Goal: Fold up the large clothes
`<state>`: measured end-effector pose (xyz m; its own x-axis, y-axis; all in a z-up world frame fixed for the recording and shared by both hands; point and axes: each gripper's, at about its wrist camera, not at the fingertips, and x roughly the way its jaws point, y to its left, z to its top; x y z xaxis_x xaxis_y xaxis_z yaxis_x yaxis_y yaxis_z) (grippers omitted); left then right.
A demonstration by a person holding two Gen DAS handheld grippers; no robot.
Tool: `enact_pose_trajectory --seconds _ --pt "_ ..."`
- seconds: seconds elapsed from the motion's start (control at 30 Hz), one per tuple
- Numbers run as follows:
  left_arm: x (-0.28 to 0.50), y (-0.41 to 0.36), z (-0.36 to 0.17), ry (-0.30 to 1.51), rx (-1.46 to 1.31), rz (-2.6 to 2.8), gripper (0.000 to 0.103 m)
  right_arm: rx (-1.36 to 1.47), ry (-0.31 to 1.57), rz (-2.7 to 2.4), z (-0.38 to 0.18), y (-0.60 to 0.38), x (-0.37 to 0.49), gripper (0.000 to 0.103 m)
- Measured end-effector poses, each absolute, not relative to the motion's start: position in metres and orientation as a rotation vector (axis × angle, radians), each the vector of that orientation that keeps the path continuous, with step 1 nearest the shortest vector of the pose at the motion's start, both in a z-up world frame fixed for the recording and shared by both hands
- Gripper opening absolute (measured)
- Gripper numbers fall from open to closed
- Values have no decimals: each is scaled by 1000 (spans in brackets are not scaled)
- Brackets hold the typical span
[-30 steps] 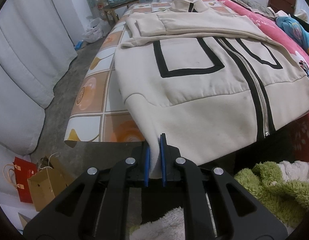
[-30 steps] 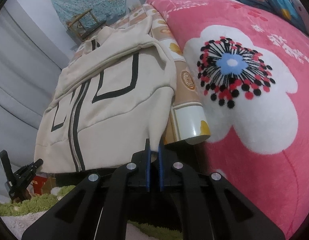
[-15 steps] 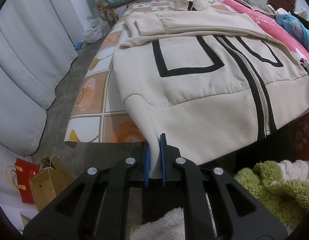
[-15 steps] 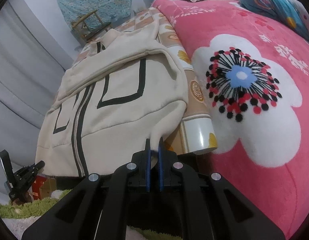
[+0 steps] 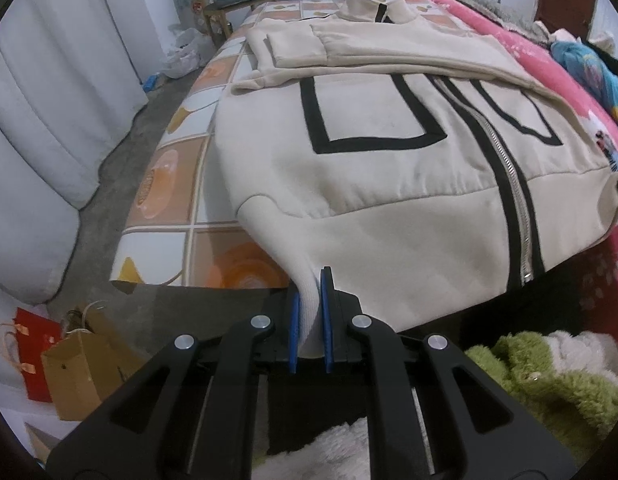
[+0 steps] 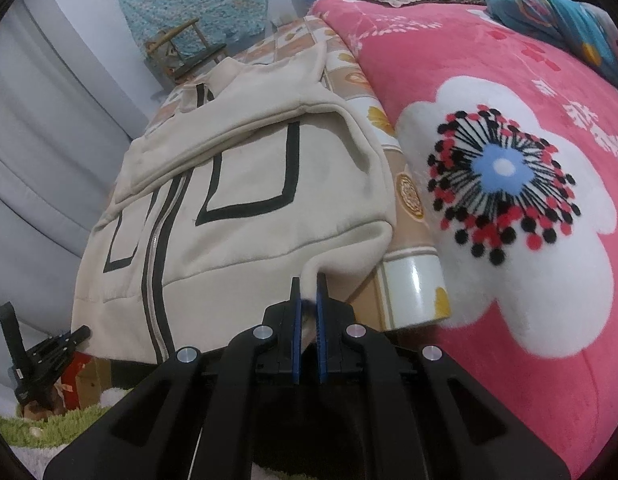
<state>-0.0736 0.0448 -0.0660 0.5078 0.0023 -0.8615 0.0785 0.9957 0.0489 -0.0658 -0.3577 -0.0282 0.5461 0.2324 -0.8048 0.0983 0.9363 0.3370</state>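
the cream jacket (image 5: 389, 184) lies across the bed (image 5: 169, 184); at bottom centre the left claw (image 5: 309, 312) pinches its hem corner, the right claw (image 6: 308, 312) pinches the other.

We can read no words, brands or numbers anywhere. White marks on the pink blanket (image 6: 509, 240) near its right edge may be characters, but they are too blurred for us to make out.
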Motion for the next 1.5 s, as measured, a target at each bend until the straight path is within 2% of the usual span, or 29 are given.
enact_pose_trajectory --seconds 0.2,0.63,0.9,1.13,1.23,1.33,1.37,1.4,1.47,1.5 --pt "-63 46 -51 981 6 -134 7 373 974 84 -26 -355 -55 6" --pt "17 97 -36 946 -476 -213 7 387 894 122 -7 -349 -2 6" --pt "58 115 -42 927 -538 -165 7 397 843 109 -3 -350 46 6" --pt "84 126 -71 942 -568 -68 10 390 868 14 -33 -357 82 7" --pt "84 127 -76 950 -568 -62 14 450 899 8 -44 -365 82 14" --pt "76 129 -65 899 -517 -21 26 438 874 8 -39 -368 70 34" --pt "75 131 -62 890 -504 -2 34 425 862 7 -35 -369 64 38" --pt "72 133 -58 879 -487 29 37 416 855 2 -32 -369 61 40" --pt "65 138 -51 855 -458 58 37 380 838 -36 -24 -372 50 50" --pt "61 139 -47 843 -437 72 37 369 832 -49 -22 -373 47 50"
